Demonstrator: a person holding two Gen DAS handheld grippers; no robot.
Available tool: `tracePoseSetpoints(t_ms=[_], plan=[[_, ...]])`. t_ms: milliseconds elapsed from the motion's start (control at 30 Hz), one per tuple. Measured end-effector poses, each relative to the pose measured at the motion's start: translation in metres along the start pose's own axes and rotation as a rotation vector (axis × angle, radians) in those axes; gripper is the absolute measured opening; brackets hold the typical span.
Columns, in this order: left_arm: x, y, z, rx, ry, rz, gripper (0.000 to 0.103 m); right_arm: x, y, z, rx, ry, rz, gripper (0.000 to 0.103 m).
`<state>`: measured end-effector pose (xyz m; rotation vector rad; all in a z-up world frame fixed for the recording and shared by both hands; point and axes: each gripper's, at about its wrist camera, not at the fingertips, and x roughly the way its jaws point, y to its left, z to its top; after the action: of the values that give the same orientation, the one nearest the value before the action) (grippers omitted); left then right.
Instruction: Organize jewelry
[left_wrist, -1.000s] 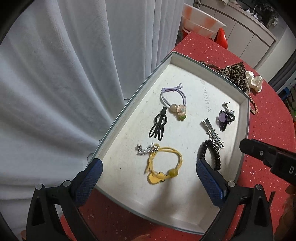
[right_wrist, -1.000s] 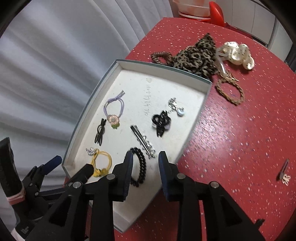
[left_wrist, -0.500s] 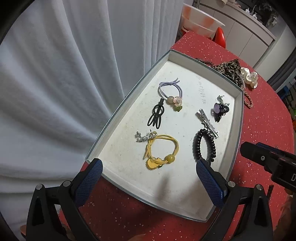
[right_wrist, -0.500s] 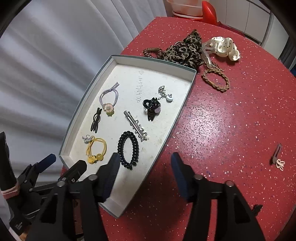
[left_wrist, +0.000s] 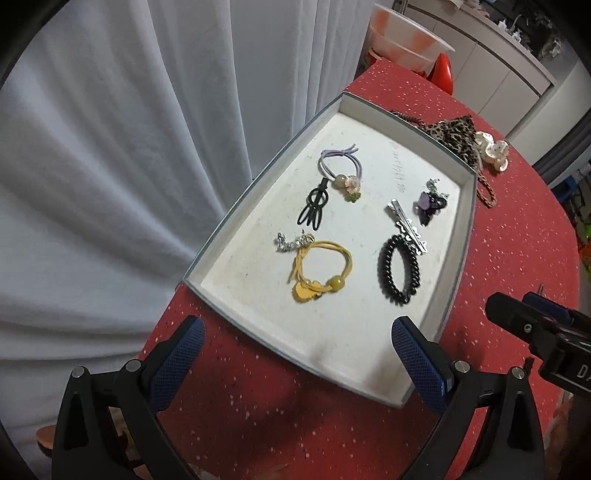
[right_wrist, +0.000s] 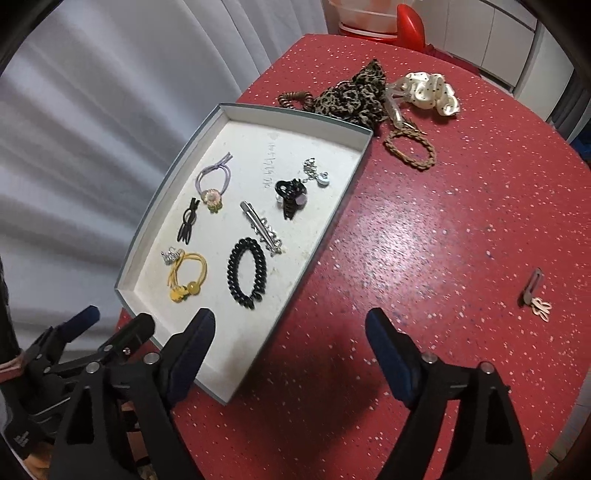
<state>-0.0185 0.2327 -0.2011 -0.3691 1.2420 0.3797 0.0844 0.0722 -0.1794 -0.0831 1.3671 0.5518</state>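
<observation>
Left gripper (left_wrist: 297, 349): jaws spread wide, nothing between them, held above the near edge of the tray (left_wrist: 466, 236). Right gripper (right_wrist: 290, 341): jaws likewise wide apart and empty, its left finger over the tray's near corner, its right finger over the red table (right_wrist: 424, 240). Inside the tray, nearest the grippers, lie a black coil hair tie (right_wrist: 246, 272) and a yellow hair tie (right_wrist: 186, 277), with a small silver piece touching the yellow one. Farther in: a silver clip (right_wrist: 261, 228), a black hairpin (right_wrist: 187, 225), a lilac hair tie with flower (right_wrist: 213, 181) and a black claw clip (right_wrist: 291, 195). Outside the tray, past its far edge: a leopard scrunchie (right_wrist: 352, 96), a cream scrunchie (right_wrist: 430, 92) and a braided brown band (right_wrist: 410, 147). A small clip (right_wrist: 535, 291) lies well apart on the right.
</observation>
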Motion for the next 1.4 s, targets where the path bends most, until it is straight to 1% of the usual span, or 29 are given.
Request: tracePoseSetpoints(t_ms=[33,100,167,333,367,400,600,733,900,1133,1400], plan=[[-0.003,0.000,-0.001,0.002,0.000,0.008,0.101,-0.002,-0.001,-0.002,0.003,0.002,-0.004,0.089],[-0.009,-0.002,-0.003,0.008,-0.001,0.031,0.102,-0.005,-0.002,-0.004,0.007,0.007,-0.006,0.089],[-0.015,-0.002,-0.005,0.013,0.002,0.029,0.102,-0.011,-0.002,-0.006,0.003,0.003,-0.024,0.090],[-0.032,-0.003,-0.010,0.019,-0.002,0.033,0.102,-0.033,-0.002,-0.009,0.000,-0.049,-0.052,0.091],[-0.037,-0.003,-0.012,0.021,-0.005,0.039,0.102,-0.037,-0.002,-0.009,0.000,-0.054,-0.060,0.102],[-0.040,-0.004,-0.012,0.024,-0.007,0.042,0.102,-0.039,-0.001,-0.009,0.000,-0.055,-0.064,0.103],[-0.065,-0.003,-0.018,0.030,-0.030,0.070,0.101,-0.064,0.005,-0.009,-0.020,-0.065,-0.065,0.103],[-0.082,-0.002,-0.019,0.020,-0.045,0.067,0.101,-0.080,0.008,-0.010,-0.023,-0.053,-0.054,0.103],[-0.104,-0.004,-0.018,0.016,-0.072,0.076,0.101,-0.103,0.013,-0.014,-0.044,-0.069,-0.049,0.103],[-0.140,-0.014,-0.016,0.023,-0.126,0.086,0.101,-0.138,0.019,-0.021,-0.073,-0.124,-0.071,0.103],[-0.168,-0.020,-0.014,0.016,-0.168,0.100,0.101,-0.173,0.020,-0.019,-0.088,-0.201,-0.089,0.103]])
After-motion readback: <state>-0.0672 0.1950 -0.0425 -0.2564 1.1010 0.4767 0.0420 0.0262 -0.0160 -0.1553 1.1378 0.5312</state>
